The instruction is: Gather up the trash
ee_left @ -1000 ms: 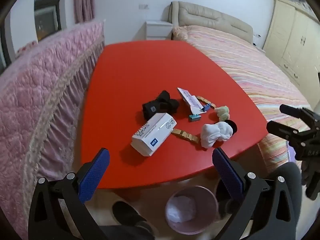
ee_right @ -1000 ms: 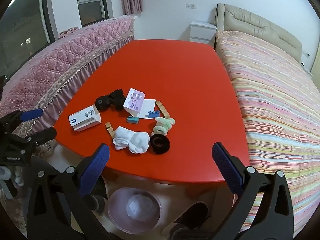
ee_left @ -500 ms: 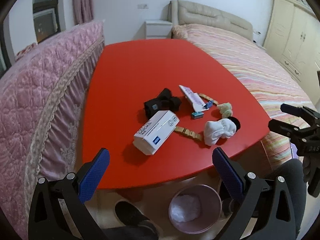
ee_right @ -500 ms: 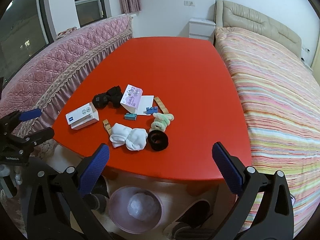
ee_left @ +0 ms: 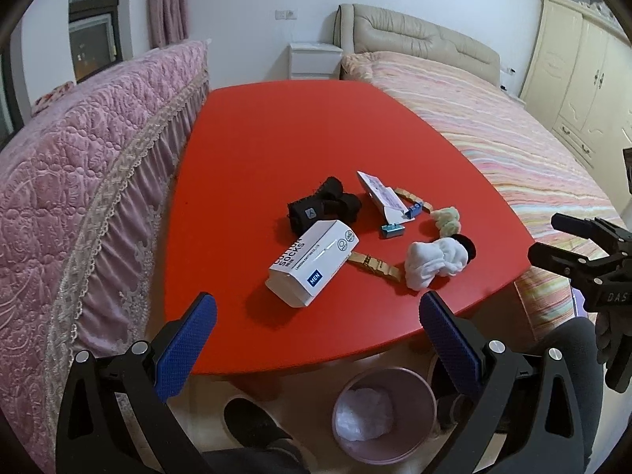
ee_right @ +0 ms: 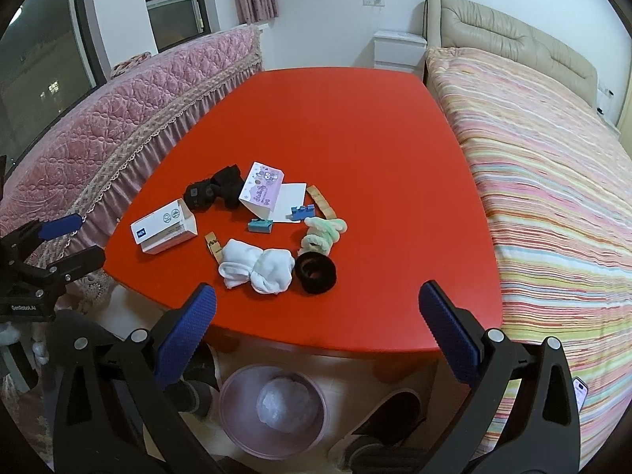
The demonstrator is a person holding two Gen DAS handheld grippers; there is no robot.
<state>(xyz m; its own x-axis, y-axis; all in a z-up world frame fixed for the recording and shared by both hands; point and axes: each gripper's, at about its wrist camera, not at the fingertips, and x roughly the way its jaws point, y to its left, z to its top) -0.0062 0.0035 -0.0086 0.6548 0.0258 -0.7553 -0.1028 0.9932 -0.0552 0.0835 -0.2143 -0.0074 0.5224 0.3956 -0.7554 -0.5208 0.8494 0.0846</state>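
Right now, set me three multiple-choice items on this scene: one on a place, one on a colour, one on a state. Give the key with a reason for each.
1. Where does the pink waste bin stand?
A. On the table
B. On the floor below the table's near edge
C. On the bed

2. What colour is the table?
A. Red
B. White
C. Green

3. How is the left hand-held gripper?
A. Shut on the sock box
B. Shut on nothing
C. Open, holding nothing

Key: B, since the bin shows under the near edge in both wrist views, with something white inside. A, since the whole top is red. C, since its blue fingers stand wide apart, short of the white sock box; the right hand-held gripper is open as well.
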